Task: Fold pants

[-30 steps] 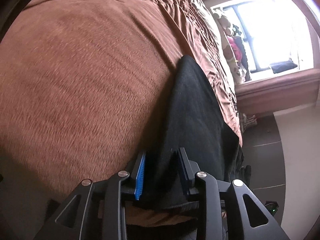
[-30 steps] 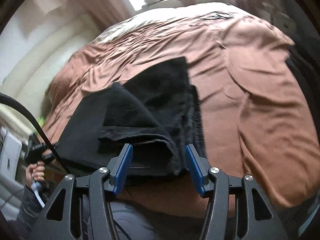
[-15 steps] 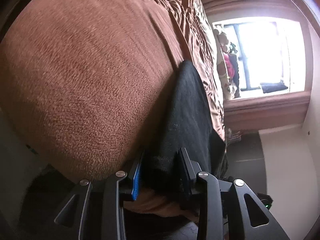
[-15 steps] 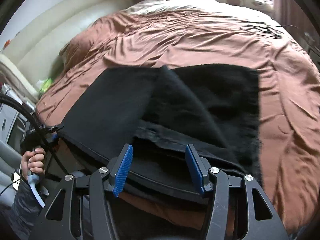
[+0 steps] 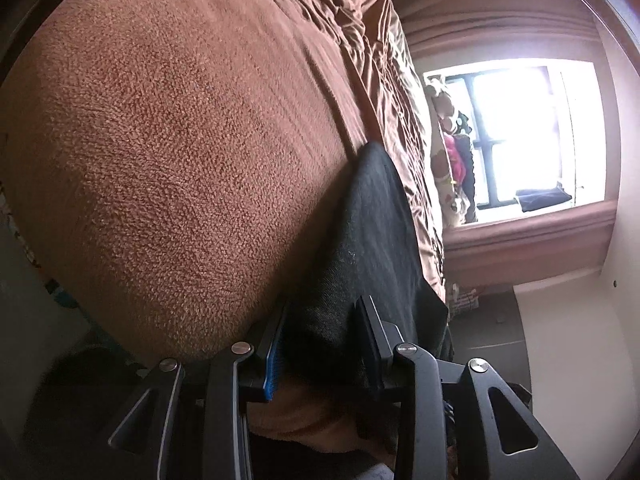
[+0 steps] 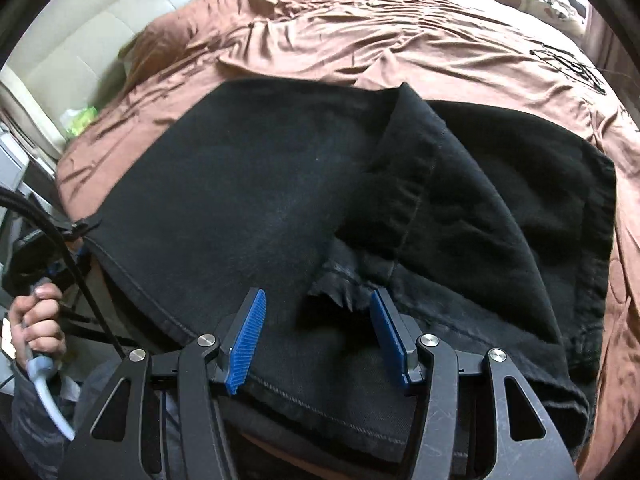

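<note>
The black pants [image 6: 304, 184] lie partly folded on a brown bedspread [image 6: 360, 28], one part doubled over the other, with a frayed hem [image 6: 340, 284] near the bed's front edge. My right gripper [image 6: 318, 336] is open just above the pants, its blue pads on either side of that hem. My left gripper [image 5: 320, 344] is shut on the black pants [image 5: 372, 216] at their left edge, next to the fuzzy brown blanket [image 5: 168, 152]. In the right wrist view a hand [image 6: 34, 316] holds the left gripper at far left.
A cream padded headboard [image 6: 92, 44] stands at the bed's far left side. A bright window [image 5: 528, 132] with plush toys [image 5: 448, 132] on its sill lies beyond the bed. A green item [image 6: 80, 118] lies by the headboard. Dark floor [image 5: 492, 320] runs beside the bed.
The right gripper has moved left and down closer over the pants, so they now fill its view. The left gripper keeps its grip on the fabric and has swung a little.
</note>
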Demonstrator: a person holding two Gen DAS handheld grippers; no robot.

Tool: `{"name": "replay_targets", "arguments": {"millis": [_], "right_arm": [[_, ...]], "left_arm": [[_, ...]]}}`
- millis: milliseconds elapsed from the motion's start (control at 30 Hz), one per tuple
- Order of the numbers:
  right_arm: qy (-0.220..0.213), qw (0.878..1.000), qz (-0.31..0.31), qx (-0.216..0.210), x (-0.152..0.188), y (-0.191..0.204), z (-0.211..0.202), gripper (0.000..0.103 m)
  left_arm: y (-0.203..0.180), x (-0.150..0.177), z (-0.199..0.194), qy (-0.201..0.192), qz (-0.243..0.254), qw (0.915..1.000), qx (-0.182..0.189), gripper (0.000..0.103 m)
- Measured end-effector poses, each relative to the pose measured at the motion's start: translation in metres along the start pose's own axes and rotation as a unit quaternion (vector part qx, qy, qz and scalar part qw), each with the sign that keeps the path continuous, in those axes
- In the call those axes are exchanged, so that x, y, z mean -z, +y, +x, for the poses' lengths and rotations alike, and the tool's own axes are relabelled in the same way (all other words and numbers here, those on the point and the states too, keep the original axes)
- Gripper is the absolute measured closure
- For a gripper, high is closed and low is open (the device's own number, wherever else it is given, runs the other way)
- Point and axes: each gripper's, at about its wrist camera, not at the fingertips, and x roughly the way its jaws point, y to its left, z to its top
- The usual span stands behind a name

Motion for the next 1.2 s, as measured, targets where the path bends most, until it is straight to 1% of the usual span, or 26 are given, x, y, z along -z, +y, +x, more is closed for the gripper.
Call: {"name": "replay_targets", "arguments": {"millis": [100, 167, 200, 233, 267, 333, 600, 767, 800, 900, 967, 1067, 1200], "right_arm": [[0.014, 0.999, -0.023, 0.037, -0.003, 0.009, 0.015, 0.052], [0.021, 0.997, -0.030, 0.063, -0.006, 0.011, 0.022, 0.074], [0.022, 0.997, -0.031, 0.070, -0.008, 0.010, 0.023, 0.077], [0.022, 0.997, -0.028, 0.066, -0.009, 0.009, 0.022, 0.091], [0.020, 0.997, -0.026, 0.066, -0.011, 0.008, 0.021, 0.095], [0.013, 0.999, -0.016, 0.042, -0.014, 0.002, 0.012, 0.101], [-0.043, 0.998, 0.001, 0.050, -0.030, -0.021, -0.033, 0.101], [-0.078, 0.995, 0.031, 0.062, -0.035, -0.054, -0.065, 0.101], [-0.083, 0.994, 0.037, 0.062, -0.030, -0.062, -0.071, 0.101], [-0.100, 0.991, 0.059, 0.070, -0.031, -0.083, -0.083, 0.101], [-0.106, 0.989, 0.073, 0.075, -0.032, -0.097, -0.086, 0.101], [-0.109, 0.987, 0.089, 0.074, -0.032, -0.111, -0.087, 0.102], [-0.104, 0.986, 0.105, 0.079, -0.040, -0.130, -0.075, 0.102]], "left_arm": [[0.000, 0.002, -0.001, -0.006, 0.002, 1.0000, -0.001, 0.067], [-0.002, 0.002, 0.000, -0.006, 0.002, 1.0000, -0.004, 0.067], [-0.002, 0.001, -0.001, -0.006, 0.002, 1.0000, -0.005, 0.067], [-0.002, 0.003, -0.001, -0.006, 0.002, 1.0000, -0.006, 0.067], [-0.002, 0.003, -0.001, -0.005, 0.002, 1.0000, -0.007, 0.067], [-0.004, 0.002, -0.001, -0.005, 0.003, 0.9999, -0.010, 0.067], [-0.009, 0.000, 0.001, -0.004, 0.003, 0.9998, -0.022, 0.066], [-0.012, 0.000, 0.002, -0.004, 0.004, 0.9996, -0.029, 0.064], [-0.013, 0.000, 0.002, -0.004, 0.006, 0.9995, -0.031, 0.063], [-0.017, 0.000, 0.003, -0.006, 0.013, 0.9993, -0.035, 0.059], [-0.019, 0.000, 0.004, -0.007, 0.016, 0.9991, -0.039, 0.056], [-0.021, 0.001, 0.006, -0.010, 0.020, 0.9990, -0.038, 0.050], [-0.026, 0.002, 0.008, -0.014, 0.032, 0.9983, -0.047, 0.047]]}}
